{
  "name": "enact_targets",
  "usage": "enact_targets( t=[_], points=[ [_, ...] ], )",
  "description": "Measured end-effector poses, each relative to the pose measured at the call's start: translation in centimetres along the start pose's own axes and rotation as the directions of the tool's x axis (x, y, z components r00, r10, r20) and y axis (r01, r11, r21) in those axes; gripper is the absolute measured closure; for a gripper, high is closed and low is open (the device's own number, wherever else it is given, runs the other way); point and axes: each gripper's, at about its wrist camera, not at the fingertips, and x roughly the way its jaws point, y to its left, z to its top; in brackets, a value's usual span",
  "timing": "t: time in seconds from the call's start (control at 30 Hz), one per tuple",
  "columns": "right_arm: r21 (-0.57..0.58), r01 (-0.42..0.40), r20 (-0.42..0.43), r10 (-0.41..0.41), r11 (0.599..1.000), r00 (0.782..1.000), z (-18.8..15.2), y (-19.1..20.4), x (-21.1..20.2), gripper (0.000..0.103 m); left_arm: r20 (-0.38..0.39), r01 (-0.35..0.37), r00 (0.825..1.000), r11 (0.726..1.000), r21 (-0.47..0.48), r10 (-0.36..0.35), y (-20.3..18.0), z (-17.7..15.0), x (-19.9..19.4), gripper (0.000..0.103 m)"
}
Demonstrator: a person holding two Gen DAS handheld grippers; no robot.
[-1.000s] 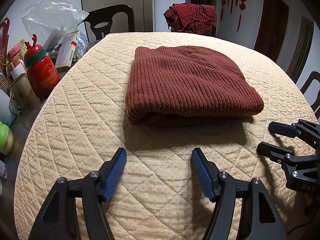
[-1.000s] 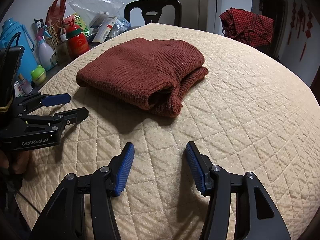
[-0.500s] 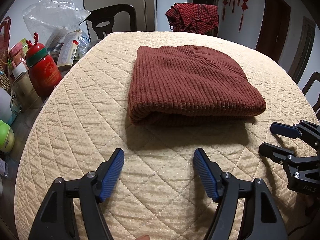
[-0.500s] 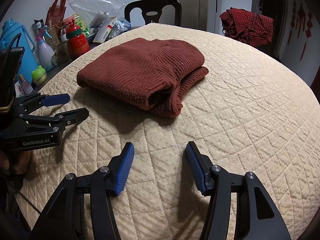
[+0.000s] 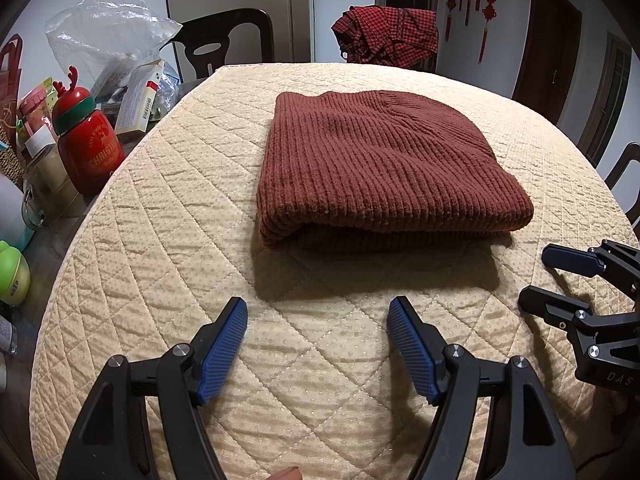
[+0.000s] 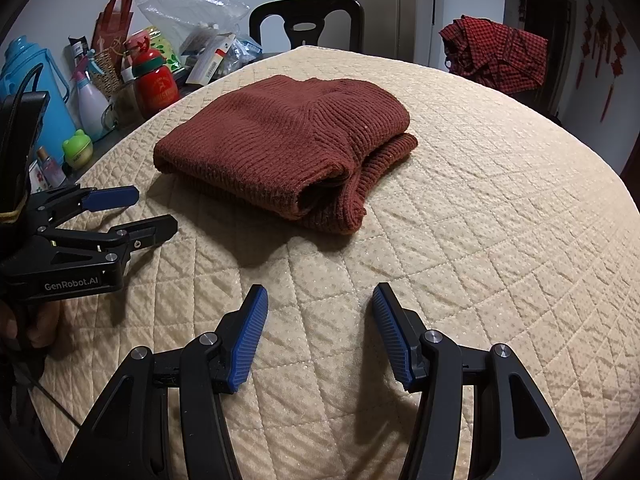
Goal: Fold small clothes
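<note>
**Rust-red knit folded, both grippers standing off**

Blue ribbed pads marked the nearest ground: the left gripper [image 5: 317,322] hung low over the quilted table cover [image 5: 168,216] with its jaws spread wide and nothing between them. The right gripper [image 6: 320,314] was spread likewise and empty, well short of the garment.

Beyond them lay the knit sweater [image 5: 372,160], folded into a thick block near the middle of the cover, its doubled edge facing the left camera. From the right wrist view the sweater [image 6: 288,140] showed a loose under-layer poking out at its near right corner.

That corner was the likeliest trouble, I judged. A gripper catching only the top layer could drag the fold open; a pinch taken too deep could gather the cover with the wool. A sideways shove might also send the bundle toward the red Christmas bottle [image 5: 86,140] and the clutter at the table's left edge.

Against the frames from a second before, almost nothing differed: the sweater lay as it had, and the left gripper's jaws stood slightly wider, its view nudged a little.
</note>
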Motion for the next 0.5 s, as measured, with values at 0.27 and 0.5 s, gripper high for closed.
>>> enact_targets(
  t=[0.27, 0.5],
  points=[
    [0.0, 0.0, 0.0, 0.0, 1.0, 1.0, -0.01, 0.01, 0.01, 0.048, 0.0, -0.001, 1.0, 1.0, -0.001, 0.001, 0.07, -0.02, -0.01, 0.027],
    [0.0, 0.0, 0.0, 0.0, 1.0, 1.0, -0.01, 0.0, 0.0, 0.048, 0.0, 0.0, 1.0, 1.0, -0.001, 0.0, 0.19, -0.02, -0.01, 0.027]
  ],
)
